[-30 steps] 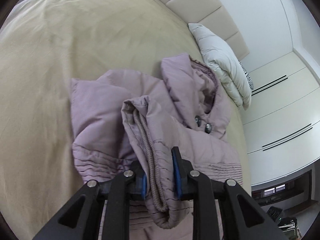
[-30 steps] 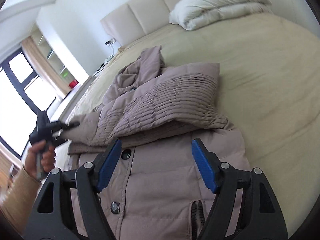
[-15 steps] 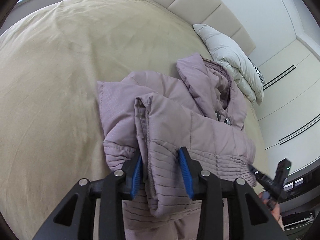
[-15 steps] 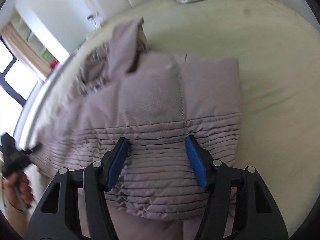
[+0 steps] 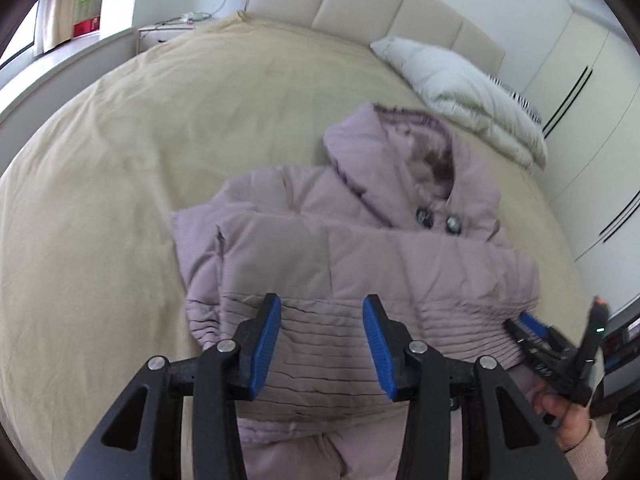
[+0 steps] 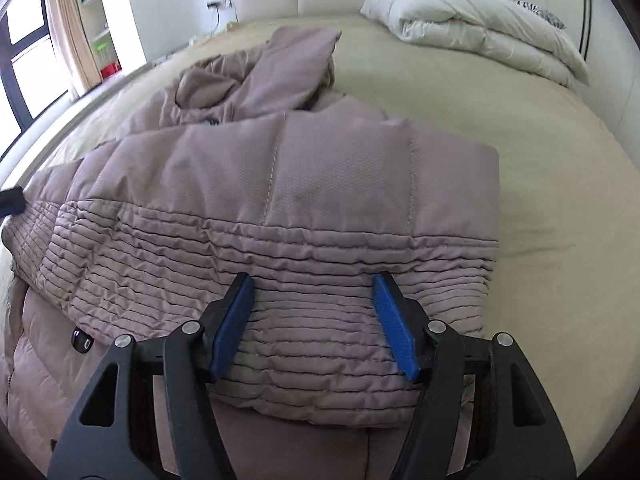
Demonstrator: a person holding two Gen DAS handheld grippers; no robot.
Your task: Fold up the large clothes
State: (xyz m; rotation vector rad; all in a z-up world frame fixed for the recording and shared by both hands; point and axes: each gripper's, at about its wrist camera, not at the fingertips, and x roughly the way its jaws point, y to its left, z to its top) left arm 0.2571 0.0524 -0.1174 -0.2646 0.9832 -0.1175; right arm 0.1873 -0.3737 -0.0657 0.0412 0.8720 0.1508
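- Padded jacket (image 6: 280, 208) lies on the bed (image 6: 560, 184), sleeve panels folded across its front; hood and lower body unfolded.
- Left gripper (image 5: 322, 340): jaws just opening, clear of the fabric below.
- Right gripper (image 6: 312, 320): jaws apart, empty.

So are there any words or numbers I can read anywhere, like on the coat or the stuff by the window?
No text can be read in either view.
Puffy coat: no label or brand shows; its buttons are too blurred to tell any marking.
Red box on the shelf by the window: too small and blurred to read.
Striped cushion behind the white duvet: a pattern only, no letters.
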